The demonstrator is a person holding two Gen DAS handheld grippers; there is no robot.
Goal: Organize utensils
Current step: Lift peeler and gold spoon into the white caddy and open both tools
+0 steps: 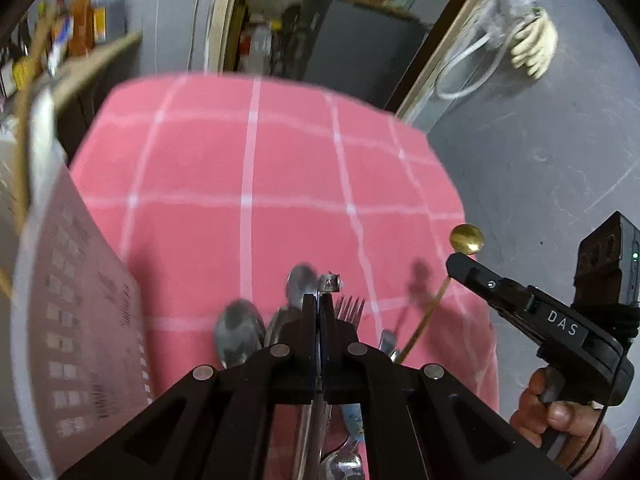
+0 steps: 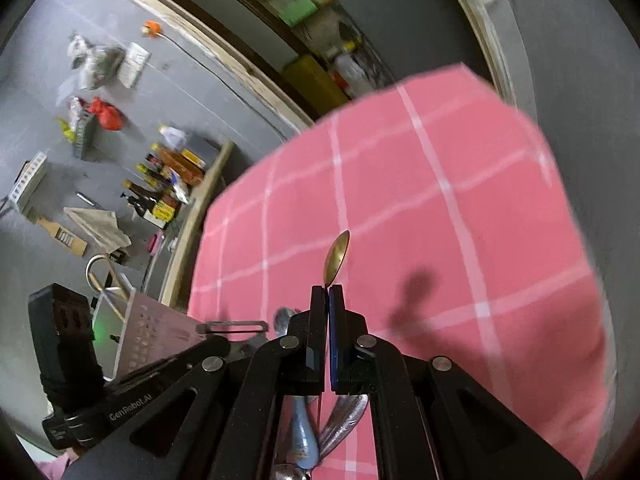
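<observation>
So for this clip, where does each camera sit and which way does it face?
Left wrist: sits on the left gripper, looks down at the pink checked cloth and loose spoons; the right gripper and a hand show.
Right wrist: sits on the right gripper, shut on a gold spoon, looks across the cloth toward cluttered floor; the left gripper's body shows lower left.
Shared: cloth, gold spoon, perforated holder.

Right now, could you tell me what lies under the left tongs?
Under the left tongs: steel spoons and a fork on the pink checked cloth. Their handles are hidden by the tongs' frame.
</observation>
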